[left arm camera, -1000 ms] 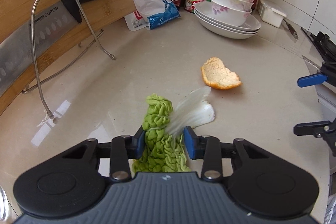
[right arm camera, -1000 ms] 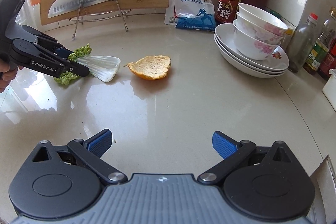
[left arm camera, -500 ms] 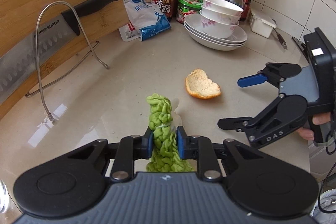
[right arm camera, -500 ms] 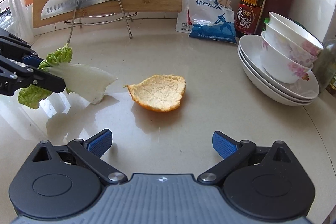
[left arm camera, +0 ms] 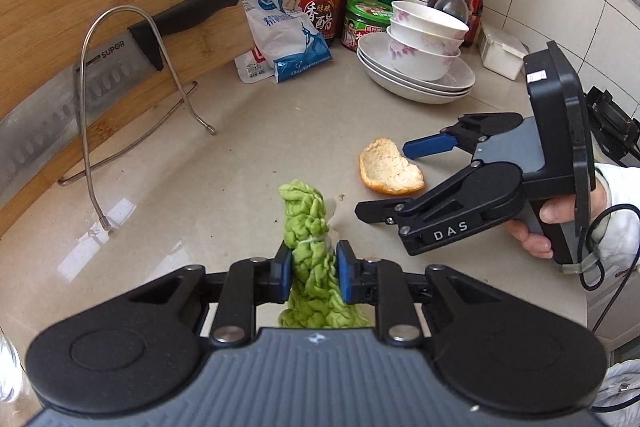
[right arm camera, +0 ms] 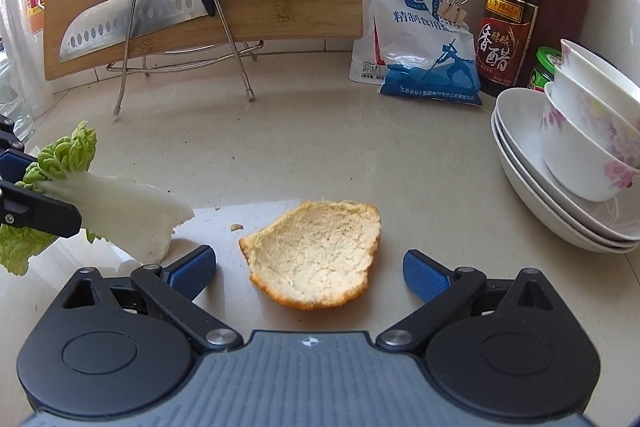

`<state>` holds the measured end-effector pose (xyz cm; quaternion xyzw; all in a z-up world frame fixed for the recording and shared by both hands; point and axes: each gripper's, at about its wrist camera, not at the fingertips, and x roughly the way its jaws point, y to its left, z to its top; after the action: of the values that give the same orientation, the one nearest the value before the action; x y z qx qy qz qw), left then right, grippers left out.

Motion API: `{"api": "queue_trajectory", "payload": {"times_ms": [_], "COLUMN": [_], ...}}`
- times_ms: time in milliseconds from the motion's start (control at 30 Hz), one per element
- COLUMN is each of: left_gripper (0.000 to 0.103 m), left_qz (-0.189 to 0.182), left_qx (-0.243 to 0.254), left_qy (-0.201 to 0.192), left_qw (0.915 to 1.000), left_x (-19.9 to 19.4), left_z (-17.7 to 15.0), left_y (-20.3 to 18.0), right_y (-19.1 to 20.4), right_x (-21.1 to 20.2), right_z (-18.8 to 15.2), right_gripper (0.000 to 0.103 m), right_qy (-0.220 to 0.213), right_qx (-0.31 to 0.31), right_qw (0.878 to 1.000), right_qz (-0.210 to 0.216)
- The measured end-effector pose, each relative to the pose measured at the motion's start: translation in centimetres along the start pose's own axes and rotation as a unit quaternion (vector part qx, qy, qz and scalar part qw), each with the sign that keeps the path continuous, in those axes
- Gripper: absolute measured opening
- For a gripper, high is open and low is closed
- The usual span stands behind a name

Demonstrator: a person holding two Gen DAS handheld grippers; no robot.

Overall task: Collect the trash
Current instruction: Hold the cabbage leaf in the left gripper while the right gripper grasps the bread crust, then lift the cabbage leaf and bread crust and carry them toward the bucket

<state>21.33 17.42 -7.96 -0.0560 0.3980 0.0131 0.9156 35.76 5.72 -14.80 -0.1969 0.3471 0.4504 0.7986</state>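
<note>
Cabbage leaf (left arm camera: 310, 227) base behind tool.

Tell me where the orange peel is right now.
The orange peel lies on the counter, between the open right tool fingers in the right wrist view, beside the cabbage leaf.

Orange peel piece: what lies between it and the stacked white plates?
Only bare beige countertop between orange peel piece and stacked white plates, in the right wrist view.

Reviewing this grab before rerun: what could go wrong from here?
1. The orange peel is wide and lies flat between the open right gripper, whose jaws have just been closing; the pads may skid off its rim.
2. The left gripper pinches only the cabbage leaf at its frilly part; the white stem hangs free and could tear or slip.
</note>
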Motion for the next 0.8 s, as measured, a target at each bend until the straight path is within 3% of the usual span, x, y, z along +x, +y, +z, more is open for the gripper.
{"api": "queue_trajectory", "payload": {"times_ms": [100, 333, 433, 800], "left_gripper": [0.02, 0.02, 0.02, 0.014], "left_qz": [0.0, -0.002, -0.003, -0.012], "left_qx": [0.0, 0.003, 0.005, 0.033], "left_qy": [-0.001, -0.001, -0.002, -0.002], "left_qw": [1.0, 1.0, 1.0, 0.9994], "left_x": [0.0, -0.2, -0.4, -1.4], "left_z": [0.0, 0.1, 0.2, 0.8], "left_y": [0.0, -0.1, -0.1, -1.5], "right_y": [0.0, 0.0, 0.0, 0.4], "right_x": [-0.3, -1.6, -2.3, -6.9], "right_z": [0.3, 0.1, 0.0, -1.5], "right_gripper": [0.076, 0.06, 0.055, 0.055], "right_qy": [-0.001, -0.001, 0.004, 0.013], "right_qx": [-0.003, -0.006, -0.007, -0.021], "right_qw": [1.0, 1.0, 1.0, 1.0], "right_qz": [0.001, -0.003, 0.0, 0.009]}}
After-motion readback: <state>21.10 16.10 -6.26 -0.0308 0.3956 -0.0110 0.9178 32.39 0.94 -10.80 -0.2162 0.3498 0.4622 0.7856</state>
